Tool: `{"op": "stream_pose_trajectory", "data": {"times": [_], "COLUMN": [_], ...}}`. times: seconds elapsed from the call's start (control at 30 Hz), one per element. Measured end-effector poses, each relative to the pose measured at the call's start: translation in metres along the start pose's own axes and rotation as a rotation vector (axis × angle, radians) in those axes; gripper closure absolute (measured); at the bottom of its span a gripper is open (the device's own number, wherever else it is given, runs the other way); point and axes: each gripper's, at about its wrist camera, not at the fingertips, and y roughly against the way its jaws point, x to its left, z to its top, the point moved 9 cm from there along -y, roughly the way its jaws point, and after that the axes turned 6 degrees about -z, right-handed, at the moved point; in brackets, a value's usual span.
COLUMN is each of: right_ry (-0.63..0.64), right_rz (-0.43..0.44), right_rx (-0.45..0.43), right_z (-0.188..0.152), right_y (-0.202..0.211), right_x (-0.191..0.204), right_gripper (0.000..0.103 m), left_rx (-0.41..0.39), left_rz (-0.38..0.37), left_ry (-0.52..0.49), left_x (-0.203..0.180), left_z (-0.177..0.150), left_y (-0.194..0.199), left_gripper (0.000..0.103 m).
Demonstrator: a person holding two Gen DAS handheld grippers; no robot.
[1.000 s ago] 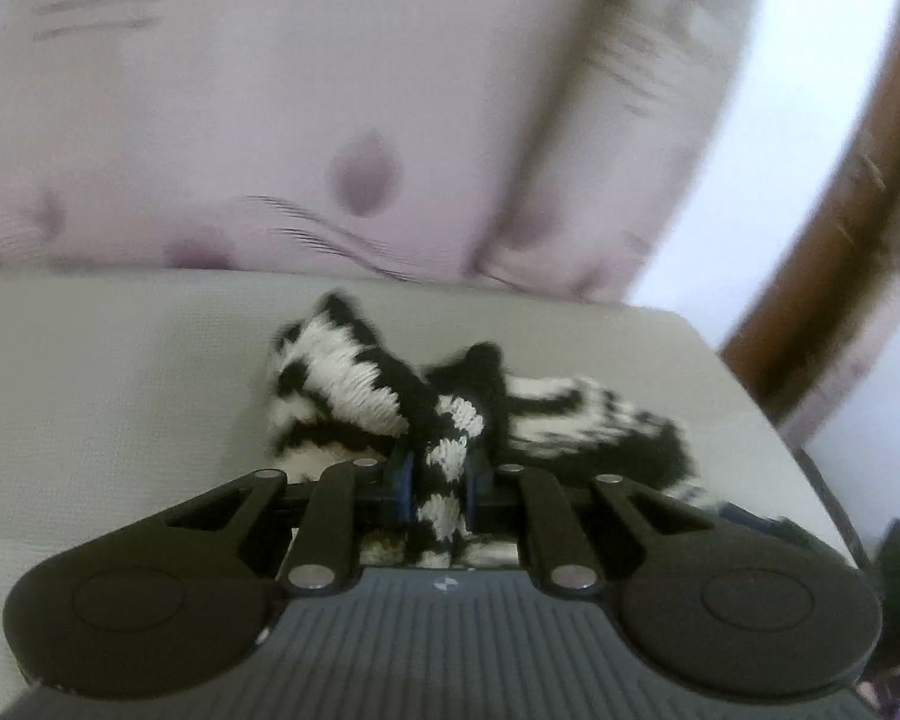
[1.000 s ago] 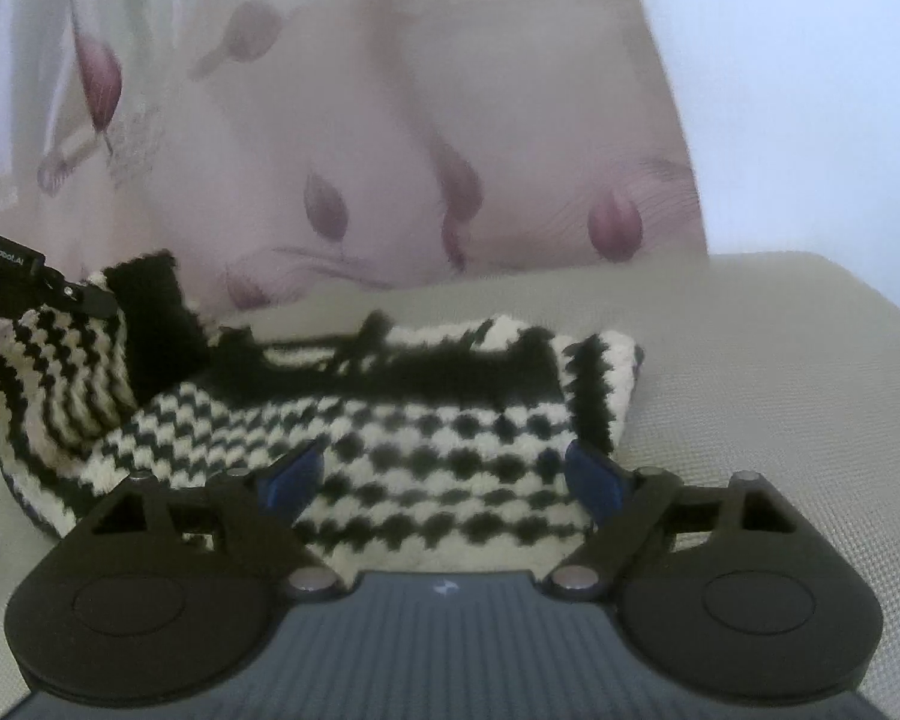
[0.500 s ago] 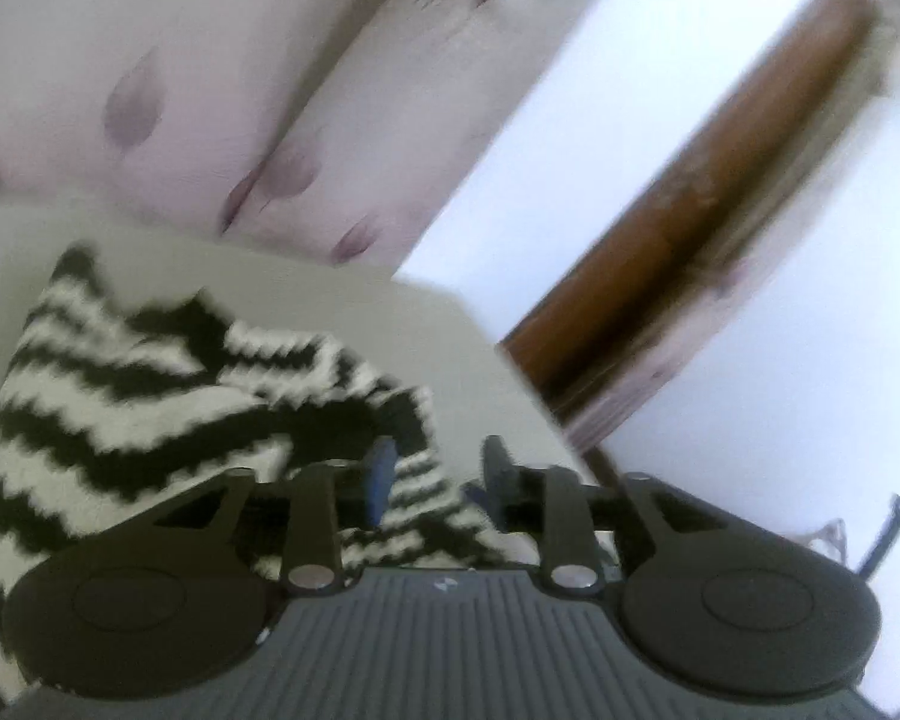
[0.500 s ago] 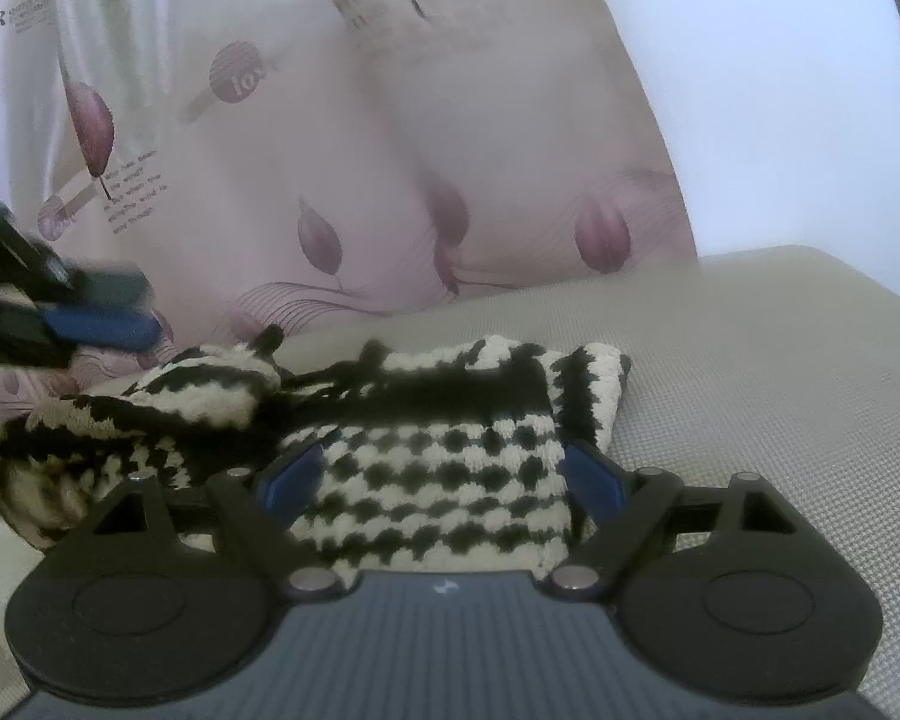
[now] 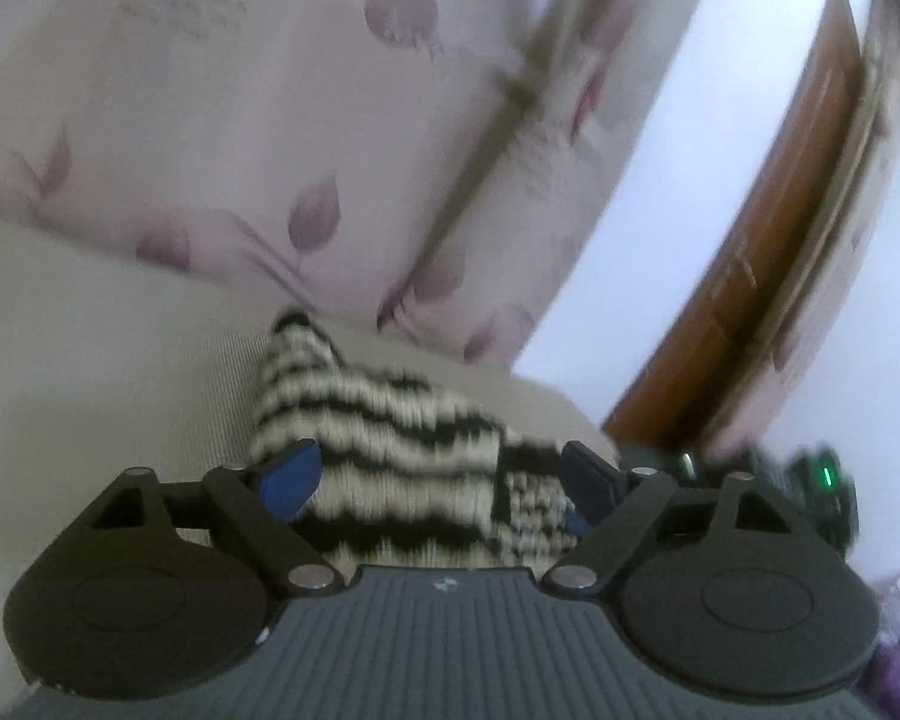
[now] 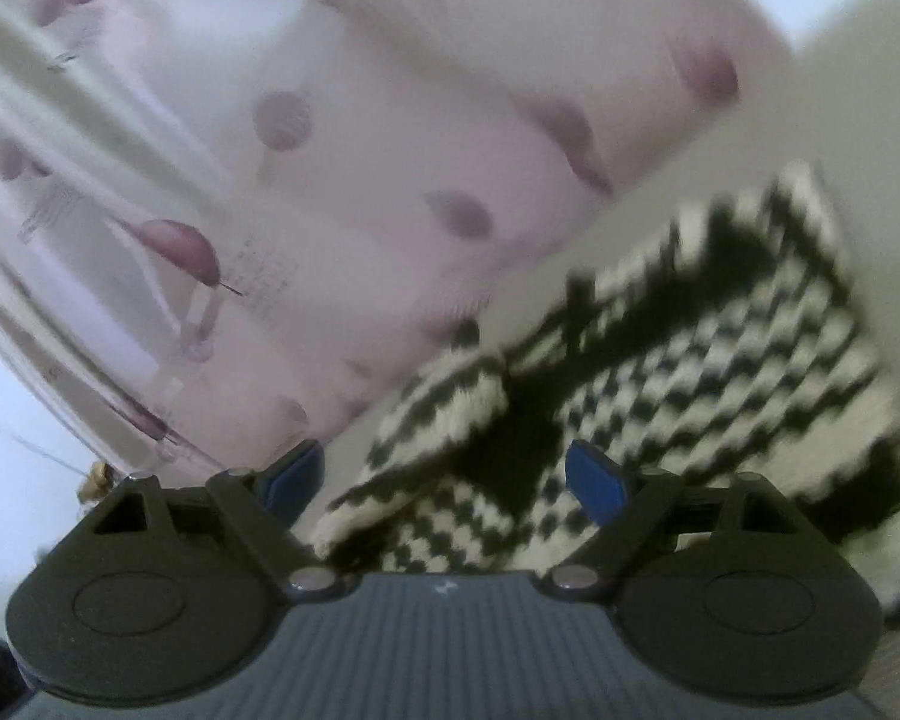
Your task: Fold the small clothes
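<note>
Now both your left hand-held gripper (image 5: 438, 483) and right hand-held gripper (image 6: 444, 474) hang spread and empty over the black-and-white knitted garment (image 6: 678, 372) lying partly folded on the beige surface (image 5: 90, 324), so next pinch an edge for another fold.

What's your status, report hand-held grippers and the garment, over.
Left hand-held gripper open, empty. Right hand-held gripper open, empty. Black-and-white knit garment lying partly folded on the grey cushion. Nothing in the way.

place: likely home | floral curtain (image 5: 258, 120) | wooden door (image 5: 768, 252) | sofa cushion (image 5: 90, 348)
</note>
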Motion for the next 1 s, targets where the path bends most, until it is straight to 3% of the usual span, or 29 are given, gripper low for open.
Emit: {"op": "stream_pose_trajectory", "data": {"times": [0.2,0.3,0.43,0.57,0.67,0.73,0.8,0.9,1.0], "right_ry": [-0.125,-0.177,-0.135,-0.058,-0.077,-0.023,0.004,0.084,0.146], "right_rz": [0.036,0.082,0.054,-0.081,-0.069,-0.102,-0.154,-0.168,-0.145], "right_rx": [0.032,0.030,0.034,0.030,0.028,0.037,0.045,0.019,-0.018], "right_z": [-0.012,-0.007,0.002,0.005,0.002,-0.001,-0.003,0.001,0.011], "right_y": [-0.035,-0.046,-0.057,-0.060,-0.063,-0.070,-0.077,-0.078,-0.071], "right_x": [-0.002,0.005,0.012,0.004,0.001,0.005,0.003,0.007,0.019], "right_gripper": [0.014,0.014,0.014,0.014,0.015,0.029,0.065,0.083,0.086], "left_rx": [0.075,0.067,0.067,0.061,0.062,0.064,0.059,0.026,-0.059], "left_rz": [-0.114,-0.157,-0.173,-0.188,-0.188,-0.188,-0.185,-0.165,-0.138], "left_ry": [-0.054,-0.046,-0.075,-0.065,-0.093,-0.113,-0.118,-0.094,-0.024], "left_x": [-0.013,-0.017,-0.024,-0.022,-0.025,-0.030,-0.031,-0.027,-0.018], "left_z": [-0.031,-0.039,-0.048,-0.047,-0.047,-0.047,-0.046,-0.041,-0.027], "left_y": [-0.022,-0.025,-0.019,-0.016,-0.018,-0.019,-0.018,-0.012,0.006], "left_gripper": [0.028,0.028,0.028,0.025,0.021,0.018,0.018,0.017,0.014]}}
